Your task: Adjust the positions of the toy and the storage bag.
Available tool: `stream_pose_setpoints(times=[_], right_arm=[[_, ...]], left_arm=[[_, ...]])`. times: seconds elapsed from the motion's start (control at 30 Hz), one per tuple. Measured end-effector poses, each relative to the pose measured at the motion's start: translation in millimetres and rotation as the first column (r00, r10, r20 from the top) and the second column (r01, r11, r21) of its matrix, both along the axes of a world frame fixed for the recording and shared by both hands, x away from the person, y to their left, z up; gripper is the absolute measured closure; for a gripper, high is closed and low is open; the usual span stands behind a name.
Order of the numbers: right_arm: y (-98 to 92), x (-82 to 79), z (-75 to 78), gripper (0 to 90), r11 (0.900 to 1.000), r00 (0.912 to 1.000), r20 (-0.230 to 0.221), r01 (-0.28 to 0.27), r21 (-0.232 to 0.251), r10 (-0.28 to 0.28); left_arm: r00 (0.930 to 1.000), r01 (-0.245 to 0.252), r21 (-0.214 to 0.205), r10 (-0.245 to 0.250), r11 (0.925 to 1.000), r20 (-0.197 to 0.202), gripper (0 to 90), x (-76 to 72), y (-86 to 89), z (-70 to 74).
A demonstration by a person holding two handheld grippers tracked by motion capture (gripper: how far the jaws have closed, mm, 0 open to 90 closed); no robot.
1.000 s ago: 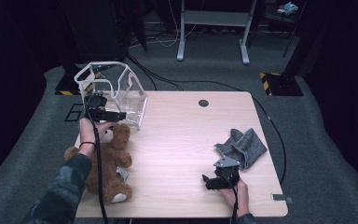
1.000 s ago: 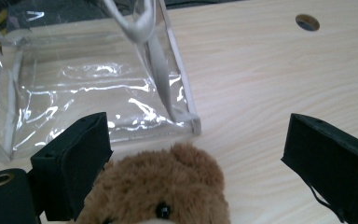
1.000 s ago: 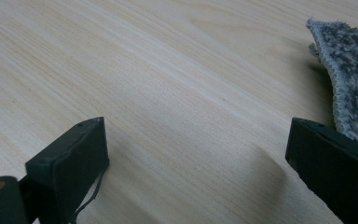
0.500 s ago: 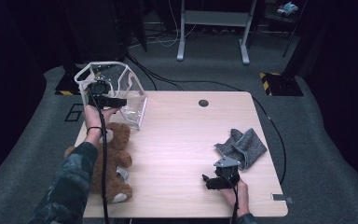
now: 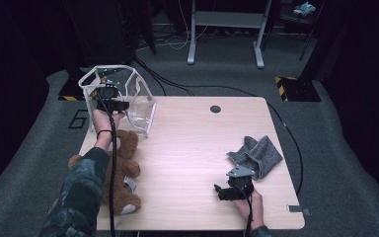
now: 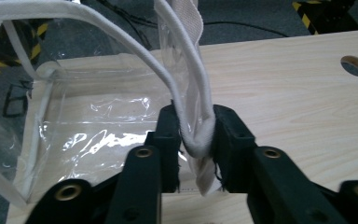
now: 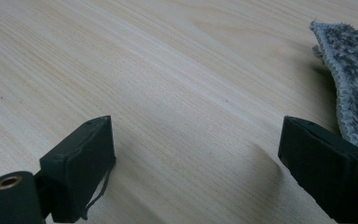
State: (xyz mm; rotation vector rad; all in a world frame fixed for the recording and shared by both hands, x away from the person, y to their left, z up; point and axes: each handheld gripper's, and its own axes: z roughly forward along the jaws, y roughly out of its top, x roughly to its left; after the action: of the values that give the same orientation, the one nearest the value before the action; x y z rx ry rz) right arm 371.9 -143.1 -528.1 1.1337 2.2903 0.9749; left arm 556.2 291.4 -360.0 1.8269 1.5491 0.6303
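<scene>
A clear plastic bag (image 5: pixel 139 109) with white fabric trim stands at the table's far left corner. My left gripper (image 5: pixel 112 102) is at its rim. In the left gripper view its jaws have just been closing, and the left gripper (image 6: pixel 196 128) now pinches the bag's white trimmed edge (image 6: pixel 200 135) between the pads, with the clear bag (image 6: pixel 98 116) behind it. A brown teddy bear (image 5: pixel 122 170) lies at the near left under the forearm. My right gripper (image 5: pixel 223 191) rests low at the near right, open and holding nothing. Its right gripper (image 7: pixel 196 140) view shows bare wood, with a grey cloth (image 7: pixel 354 70) beside one jaw.
The grey cloth (image 5: pixel 257 155) lies crumpled just beyond the right hand. A round cable hole (image 5: pixel 215 108) sits near the table's far edge. Cables run over the dark carpet behind the table, where a white desk frame (image 5: pixel 224 29) stands.
My left gripper moved from above the bear to the bag's rim and its jaws closed on the white trim. The right gripper stayed put.
</scene>
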Motion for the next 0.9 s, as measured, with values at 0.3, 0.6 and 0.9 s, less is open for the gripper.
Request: stream_pose_setpoints(times=[0.3,0.6,0.9], right_arm=[[0.0,-0.4,0.2,10.1,1.0,1.0,-0.001,0.002,-0.002,-0.002],[0.3,-0.6,0.1,10.1,1.0,1.0,0.001,0.005,0.0,-0.005],[0.6,-1.0,0.0,10.2,1.0,1.0,0.002,0.006,0.001,-0.006]], left_arm=[[0.9987,0.05,-0.043,-0.049,0.9978,0.015,79.9,0.3,-2.0,-0.8],[0.9912,0.131,-0.061,-0.13,0.9895,0.025,80.4,1.9,-20.1,-2.0],[0.975,0.222,-0.058,-0.221,0.9734,0.027,80.4,0.3,-41.3,-0.9]])
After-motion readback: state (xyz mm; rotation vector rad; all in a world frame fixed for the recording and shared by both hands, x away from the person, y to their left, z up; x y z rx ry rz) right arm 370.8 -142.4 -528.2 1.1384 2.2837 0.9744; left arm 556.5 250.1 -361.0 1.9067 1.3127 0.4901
